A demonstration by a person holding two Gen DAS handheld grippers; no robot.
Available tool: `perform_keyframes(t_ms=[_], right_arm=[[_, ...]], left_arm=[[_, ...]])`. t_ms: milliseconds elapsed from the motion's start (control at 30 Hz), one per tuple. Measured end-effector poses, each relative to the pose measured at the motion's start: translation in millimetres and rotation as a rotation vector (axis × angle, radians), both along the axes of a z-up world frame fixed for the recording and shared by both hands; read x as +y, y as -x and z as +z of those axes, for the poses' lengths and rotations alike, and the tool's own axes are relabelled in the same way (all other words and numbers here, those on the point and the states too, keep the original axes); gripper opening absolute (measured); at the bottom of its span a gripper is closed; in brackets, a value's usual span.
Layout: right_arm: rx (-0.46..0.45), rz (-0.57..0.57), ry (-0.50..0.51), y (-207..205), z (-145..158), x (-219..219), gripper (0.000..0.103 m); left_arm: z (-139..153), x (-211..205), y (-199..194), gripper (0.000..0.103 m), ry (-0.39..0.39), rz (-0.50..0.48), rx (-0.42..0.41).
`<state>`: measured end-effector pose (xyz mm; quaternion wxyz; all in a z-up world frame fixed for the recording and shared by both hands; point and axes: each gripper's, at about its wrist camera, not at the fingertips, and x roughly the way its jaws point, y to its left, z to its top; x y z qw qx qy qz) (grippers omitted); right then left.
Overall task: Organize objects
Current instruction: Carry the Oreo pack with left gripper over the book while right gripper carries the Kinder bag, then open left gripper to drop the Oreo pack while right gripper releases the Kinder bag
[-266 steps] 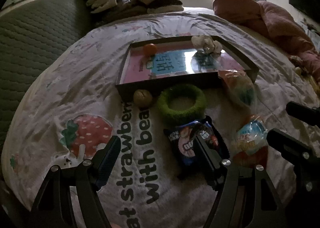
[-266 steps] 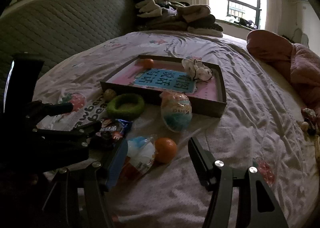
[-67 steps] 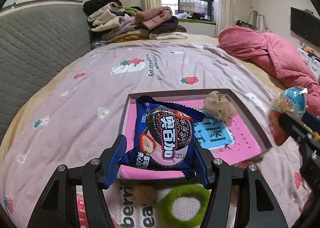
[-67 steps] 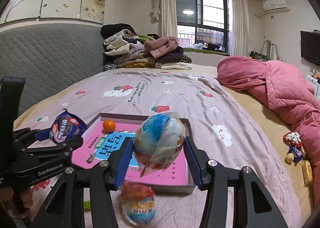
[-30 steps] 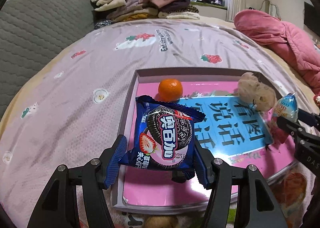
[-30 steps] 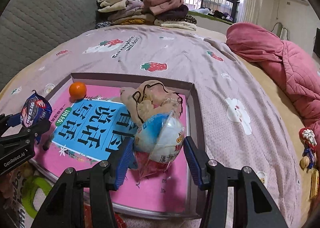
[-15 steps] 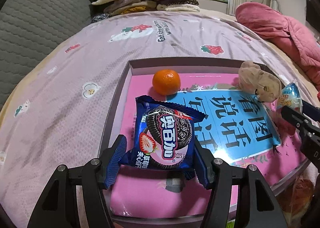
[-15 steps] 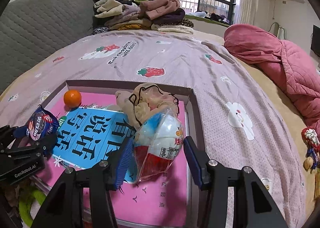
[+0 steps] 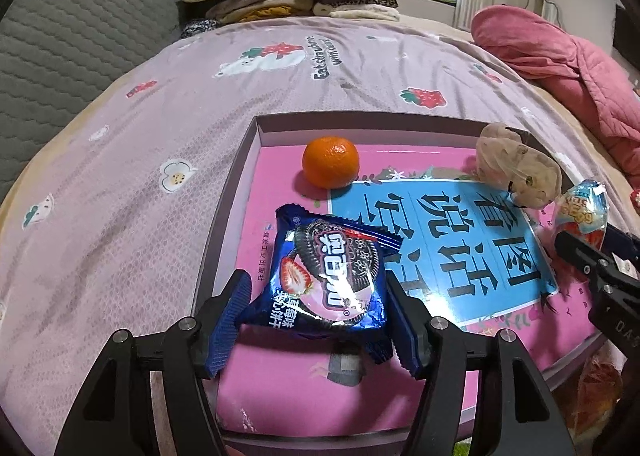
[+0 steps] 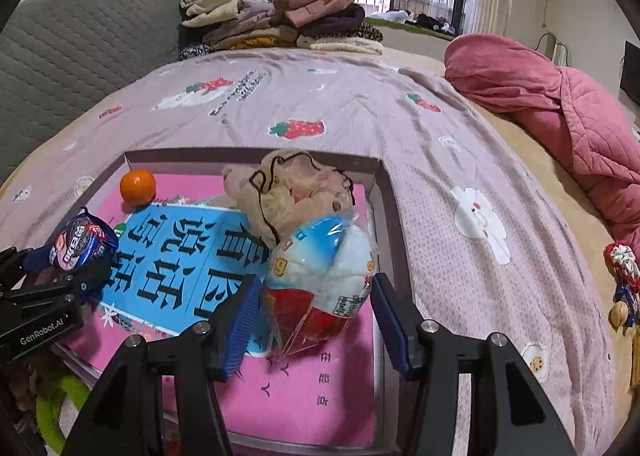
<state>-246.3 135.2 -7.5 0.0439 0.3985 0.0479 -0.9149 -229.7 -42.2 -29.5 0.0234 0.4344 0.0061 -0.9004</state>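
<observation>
Oreo packet (image 9: 328,276) is now low over the near left of the box (image 9: 224,216), your left gripper (image 9: 320,320) still clamped on it. In your right gripper (image 10: 316,316) the jaws have opened, so the egg-shaped snack (image 10: 320,268) stands released on the pink floor, beside the beige cloth bundle (image 10: 296,192). Farther back the orange (image 9: 330,161) has not moved; you may let the packet go next.

Glossy foil cookie packet (image 9: 330,280); crinkly clear plastic egg wrapper (image 10: 324,276); shiny pink box lining (image 9: 400,388); matt cloth bedsheet (image 9: 120,192).

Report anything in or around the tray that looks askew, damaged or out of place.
Nothing looks damaged or spilled. The tangerine and beige cloth bundle lie in the tray. The left gripper holds the Oreo packet, and the egg-shaped snack pack sits tilted between the right gripper's fingers.
</observation>
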Motion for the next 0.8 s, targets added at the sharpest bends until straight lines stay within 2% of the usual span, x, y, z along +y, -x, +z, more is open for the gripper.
perform_keyframes(t_ms=[133,233,800], right_arm=[[0.0,0.0,0.003,-2.7,2.4,-0.1,0.057],[0.008,-0.003,-0.006,-5.0,5.5,-0.2,0.062],[0.063,-0.008,0.019,-16.5,30.7,1.9,0.065]], left_arm=[[5.7,1.4,-4.6,0.07,-0.004,-0.013,0.016],[11.9,3.6,-9.8,0.074,-0.01,-0.025,0.036],[28.7,6.2,-22.5,0.076,-0.018,-0.046,0.074]])
